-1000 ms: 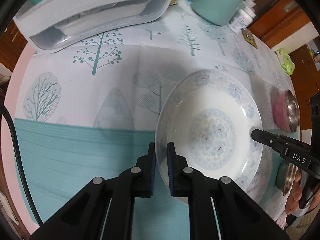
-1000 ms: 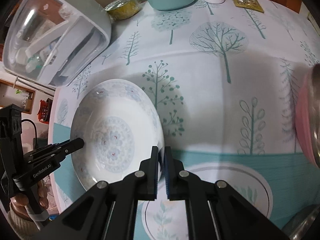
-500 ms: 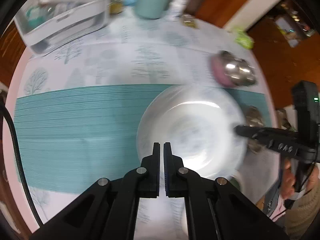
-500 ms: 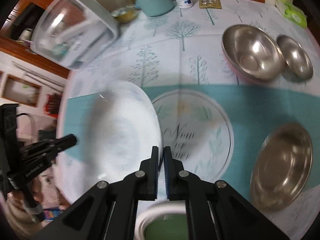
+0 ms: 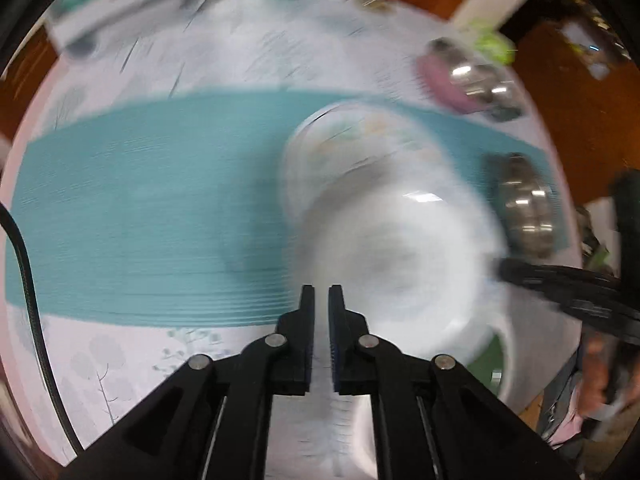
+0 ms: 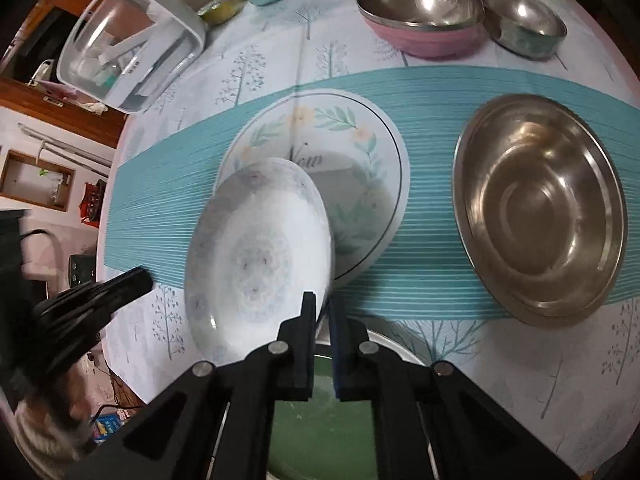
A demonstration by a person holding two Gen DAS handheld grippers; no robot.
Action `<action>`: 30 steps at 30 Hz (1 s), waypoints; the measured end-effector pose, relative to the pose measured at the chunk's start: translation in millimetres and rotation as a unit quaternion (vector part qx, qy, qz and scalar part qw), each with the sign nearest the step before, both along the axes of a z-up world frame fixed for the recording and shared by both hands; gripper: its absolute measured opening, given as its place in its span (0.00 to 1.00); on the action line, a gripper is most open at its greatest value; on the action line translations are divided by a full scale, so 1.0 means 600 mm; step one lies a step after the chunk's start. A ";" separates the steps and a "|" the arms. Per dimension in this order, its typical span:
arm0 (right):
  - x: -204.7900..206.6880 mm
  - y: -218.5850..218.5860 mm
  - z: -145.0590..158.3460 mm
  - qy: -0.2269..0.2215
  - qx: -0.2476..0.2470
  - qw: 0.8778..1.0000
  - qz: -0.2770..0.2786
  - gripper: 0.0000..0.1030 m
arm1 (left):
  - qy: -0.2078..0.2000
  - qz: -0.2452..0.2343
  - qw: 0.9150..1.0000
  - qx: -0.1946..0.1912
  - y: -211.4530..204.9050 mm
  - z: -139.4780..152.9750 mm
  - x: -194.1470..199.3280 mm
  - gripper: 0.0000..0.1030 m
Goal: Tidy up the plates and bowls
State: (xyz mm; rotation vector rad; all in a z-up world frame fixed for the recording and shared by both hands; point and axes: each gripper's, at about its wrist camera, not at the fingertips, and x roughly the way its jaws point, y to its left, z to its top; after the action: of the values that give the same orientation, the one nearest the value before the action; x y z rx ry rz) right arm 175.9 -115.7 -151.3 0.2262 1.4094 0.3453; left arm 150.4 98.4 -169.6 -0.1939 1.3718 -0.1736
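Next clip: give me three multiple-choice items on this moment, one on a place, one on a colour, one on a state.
1. Where is the wide steel dish?
A) on the teal band, right of the floral plate
B) inside a drawer
C) stacked on a mug

2. What colour is the outside of the larger far bowl?
A) green
B) pink
C) black

3. How is the blue-patterned plate?
A) lying flat
B) upside down
C) tilted, its rim between the fingers of the right gripper

Answers: 1 A, the dish lies on the stripes beside the floral plate; 2 B, pink shows under its steel lining; 3 C, its near rim sits in the gripper and it leans over the floral plate.
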 end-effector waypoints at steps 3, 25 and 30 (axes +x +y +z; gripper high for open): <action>0.001 -0.005 -0.006 0.002 0.001 1.000 -0.001 0.06 | 0.039 0.034 0.998 -0.033 0.039 -0.058 0.006 0.04; 0.014 -0.032 -0.034 0.025 0.003 1.000 -0.001 0.05 | 0.064 0.112 0.976 -0.177 0.109 -0.109 0.055 0.22; 0.016 -0.034 -0.035 0.027 0.008 1.000 -0.004 0.05 | 0.045 0.122 0.966 -0.222 0.120 -0.100 0.053 0.22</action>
State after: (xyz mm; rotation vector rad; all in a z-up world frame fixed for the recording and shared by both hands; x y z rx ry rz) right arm 185.6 -136.3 -172.0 0.2555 1.4591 0.3473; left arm 182.2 170.3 -229.6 -0.7493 1.3718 -0.2670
